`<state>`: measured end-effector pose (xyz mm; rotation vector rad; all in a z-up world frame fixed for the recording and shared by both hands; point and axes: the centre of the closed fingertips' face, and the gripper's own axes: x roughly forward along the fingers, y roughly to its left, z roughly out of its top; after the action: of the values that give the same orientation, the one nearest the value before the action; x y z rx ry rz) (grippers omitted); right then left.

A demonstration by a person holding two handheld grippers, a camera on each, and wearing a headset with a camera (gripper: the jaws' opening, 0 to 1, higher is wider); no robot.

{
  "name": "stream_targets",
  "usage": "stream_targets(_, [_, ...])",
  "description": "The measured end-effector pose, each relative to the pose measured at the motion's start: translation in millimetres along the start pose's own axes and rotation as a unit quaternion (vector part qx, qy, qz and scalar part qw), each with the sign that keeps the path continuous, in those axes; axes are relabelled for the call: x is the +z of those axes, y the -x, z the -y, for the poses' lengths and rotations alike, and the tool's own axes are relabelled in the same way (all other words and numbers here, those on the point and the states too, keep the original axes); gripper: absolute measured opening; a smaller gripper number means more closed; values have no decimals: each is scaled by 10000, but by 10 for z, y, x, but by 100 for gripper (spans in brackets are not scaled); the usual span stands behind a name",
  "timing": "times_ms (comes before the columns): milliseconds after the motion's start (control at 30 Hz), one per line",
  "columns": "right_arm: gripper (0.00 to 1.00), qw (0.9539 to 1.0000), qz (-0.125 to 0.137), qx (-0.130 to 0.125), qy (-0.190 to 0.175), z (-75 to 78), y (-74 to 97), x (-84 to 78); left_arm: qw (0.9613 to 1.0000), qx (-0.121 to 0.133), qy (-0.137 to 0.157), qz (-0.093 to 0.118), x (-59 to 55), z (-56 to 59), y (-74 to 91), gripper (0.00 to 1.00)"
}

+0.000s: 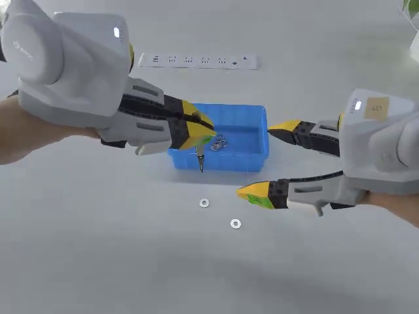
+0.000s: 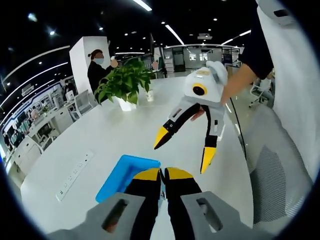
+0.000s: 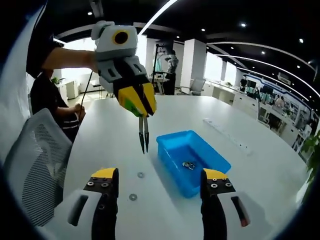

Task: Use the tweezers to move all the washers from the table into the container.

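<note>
**WASHER TRANSFER: CURRENT STATION STATE**

- Table [image 1: 98, 261]: white and flat, carrying every item below.
- Left gripper [image 1: 206, 134]: above the near-left part of the container [image 1: 229, 108]. Jaws pressed together, clamped on the upper end of the tweezers [image 1: 200, 159]. In the left gripper view, jaw tips side by side and touching.
- Right gripper [image 1: 255, 160]: at the right end of the container, jaws wide apart. 1 jaw tip at the container's right wall, the other over bare table in front of it.
- Container: blue rectangular tray, resting on the table between the grippers and the power strip [image 1: 196, 61].
- Power strip: white, beyond the container and apart from it.
- Tweezers [image 3: 144, 134]: pointing down from the left jaws. Prongs close together, with a narrow slit visible in the right gripper view. Tips outside the container, just beside its near wall, above the table.
- Washers in container [image 1: 218, 142]: small cluster on the tray floor, count not readable.
- Washers on table [image 1: 205, 203]: 2, apart from each other, in front of the container. 1 near the tweezer tips; second washer [image 1: 236, 224] near the right gripper's nearer jaw.
</note>
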<state>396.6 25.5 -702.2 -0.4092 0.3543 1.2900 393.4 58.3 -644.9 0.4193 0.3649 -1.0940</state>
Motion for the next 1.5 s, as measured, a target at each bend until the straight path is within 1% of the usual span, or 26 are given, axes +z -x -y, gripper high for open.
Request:
stream_targets(33, [70,10000,-27,51,-31,-46,5,-30,10000,-5,32,46,-4,32,-12,7])
stream_targets(67, [71,10000,-28,78,-54,-71,10,-46,10000,-18,37,43,-15,65,-21,7])
stream_targets(133, [72,9998,-95,137,-86,-135,19,-110,10000,-39,31,-59,-96,117,-60,7])
stream_targets(167, [72,9998,-146,121,-64,-150,24,-154,9999,-33,7,-99,-131,140,-76,7])
stream_targets(200, [72,9997,-230,90,-25,-147,30,-198,10000,-28,17,-86,-140,156,-82,7])
stream_targets(233, [72,9996,-290,73,-14,-148,36,-234,9999,-42,108,-31,-142,180,-89,7])
stream_targets(300, [71,9995,-273,53,-124,-159,51,-267,9999,-41,130,-15,-156,200,-96,7])
stream_targets(333, [72,9994,-245,62,-226,-171,57,-278,9999,-19,142,-24,-180,209,-107,7])
stream_targets(467, [73,9992,-223,73,-330,-200,65,-318,9997,38,235,-93,-289,215,-127,7])
stream_targets(533, [75,9990,-200,54,-392,-205,65,-331,9997,46,232,-65,-289,228,-123,7])
stream_targets(600, [76,9988,-198,52,-445,-215,64,-354,9995,31,317,-30,-301,234,-128,7])
stream_targets(733, [78,9983,-228,94,-528,-252,62,-410,9995,42,301,-133,-388,230,-163,7])
stream_targets(800, [79,9981,-224,110,-565,-269,72,-433,9996,62,266,-104,-405,228,-184,7])
stream_targets(900, [80,9979,-254,157,-583,-300,83,-491,9994,84,340,-64,-425,220,-220,7])
stream_targets(967, [80,9973,-343,195,-620,-317,89,-550,9994,74,300,-121,-465,227,-245,7])
stream_targets(1033, [80,9970,-374,211,-651,-328,99,-581,9993,53,331,-144,-507,232,-258,7])
stream_targets(1133, [80,9967,-423,218,-659,-335,108,-618,9993,112,323,-174,-573,236,-266,7])
stream_targets(1167, [80,9963,-426,218,-717,-336,108,-629,9992,137,327,-167,-584,235,-267,7])
stream_targets(1233, [79,9959,-439,207,-768,-336,112,-643,9992,153,308,-219,-620,247,-265,7])
stream_targets(1300, [79,9956,-431,193,-807,-335,116,-647,9990,165,331,-251,-638,245,-260,7])
stream_targets(1400, [79,9950,-424,186,-887,-339,116,-646,9990,167,350,-225,-632,246,-258,7])
stream_targets(1433, [78,9949,-430,195,-887,-340,113,-648,9990,177,318,-247,-640,241,-257,7])
stream_targets(1500, [78,9950,-481,202,-857,-340,111,-665,9990,170,355,-226,-637,240,-259,7])
